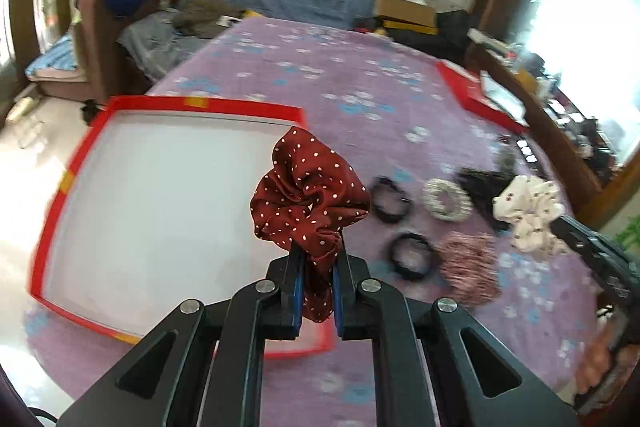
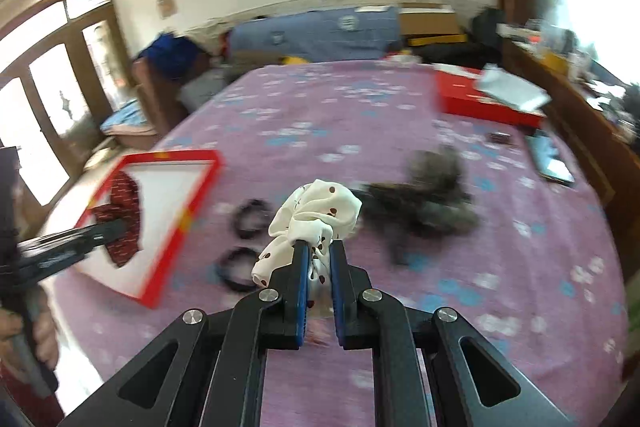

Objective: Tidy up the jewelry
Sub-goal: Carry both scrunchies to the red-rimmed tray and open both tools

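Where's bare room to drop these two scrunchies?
The white floor of the red-rimmed tray is bare. The purple bedspread beyond it, toward the red box, is free too. Crowded: black hair ties, pearl ring, pink scrunchie.

You've got two red trays [image 1: 52, 211] [image 1: 472, 99], two black hair rings [image 1: 390, 201] [image 1: 412, 257], one pearl ring [image 1: 446, 199], and scrunchies: one dark red [image 1: 308, 199], one white [image 1: 528, 211], one pink [image 1: 470, 267]

Purple floral bed [image 1: 340, 75] — red tray [image 1: 72, 179], black hair ties [image 1: 390, 199], scrunchies [image 1: 447, 199].
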